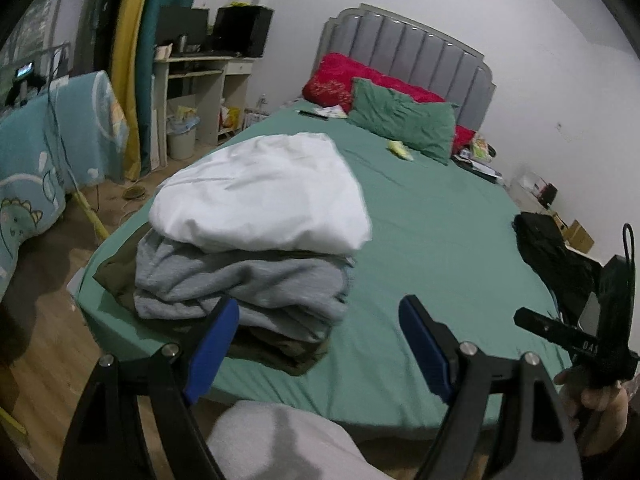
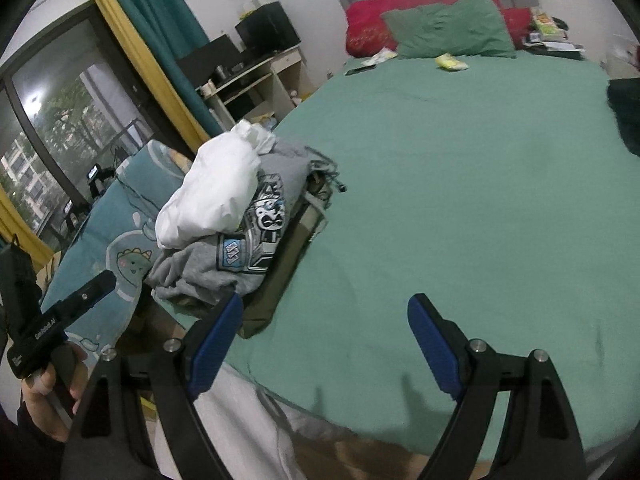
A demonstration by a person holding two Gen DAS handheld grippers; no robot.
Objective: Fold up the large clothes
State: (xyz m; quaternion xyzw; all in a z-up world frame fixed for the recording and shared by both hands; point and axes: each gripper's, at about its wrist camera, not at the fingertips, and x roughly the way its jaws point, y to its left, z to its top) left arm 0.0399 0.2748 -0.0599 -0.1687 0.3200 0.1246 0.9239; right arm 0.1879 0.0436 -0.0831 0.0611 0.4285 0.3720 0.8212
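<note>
A stack of folded clothes lies at the left foot corner of the green bed (image 1: 432,216). On top is a white garment (image 1: 260,192), under it a grey sweatshirt (image 1: 240,284), at the bottom an olive garment (image 1: 288,356). In the right wrist view the white garment (image 2: 208,192) sits on the grey sweatshirt with a printed patch (image 2: 256,236). A black garment (image 1: 556,256) lies unfolded at the bed's right edge. My left gripper (image 1: 320,344) is open and empty, just in front of the stack. My right gripper (image 2: 326,344) is open and empty over bare sheet (image 2: 460,200).
Green pillow (image 1: 400,120) and red pillow (image 1: 336,80) lie at the grey headboard (image 1: 408,52). A desk (image 1: 200,76) and a bin (image 1: 180,140) stand left of the bed. A blue dinosaur-print cover (image 1: 44,160) is at far left. Wooden floor (image 1: 52,320) lies below.
</note>
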